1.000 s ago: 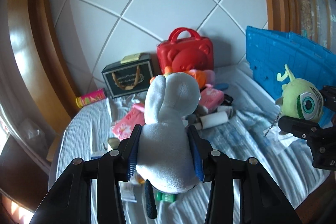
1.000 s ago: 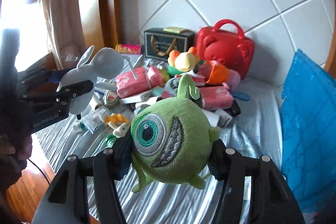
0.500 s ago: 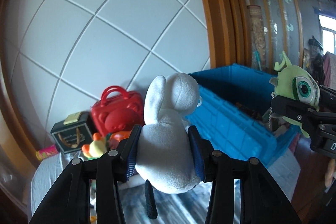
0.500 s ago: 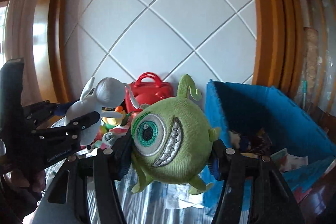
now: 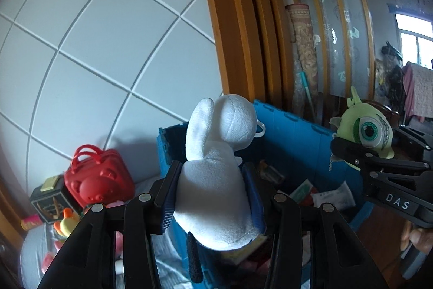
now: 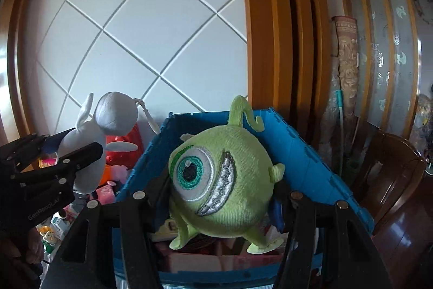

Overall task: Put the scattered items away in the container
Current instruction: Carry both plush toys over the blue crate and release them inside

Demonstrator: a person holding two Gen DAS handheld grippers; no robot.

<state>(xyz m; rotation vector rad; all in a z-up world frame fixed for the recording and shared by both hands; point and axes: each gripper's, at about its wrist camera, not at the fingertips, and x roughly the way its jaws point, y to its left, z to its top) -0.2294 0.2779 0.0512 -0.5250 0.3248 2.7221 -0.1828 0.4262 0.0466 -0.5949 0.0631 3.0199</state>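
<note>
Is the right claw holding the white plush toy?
No, the right claw grips the green one-eyed plush above the blue bin.

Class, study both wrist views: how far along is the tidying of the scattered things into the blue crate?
Done: a few things already lie in the blue crate. In hand: the left gripper clamps a white soft toy and the right gripper a green one-eyed toy, both held above the crate, not yet released. Left: the red case, dark box and small items beside the crate.

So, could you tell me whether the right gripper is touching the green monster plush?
Touching: in the right wrist view both fingers of the right gripper press the green monster plush.
</note>
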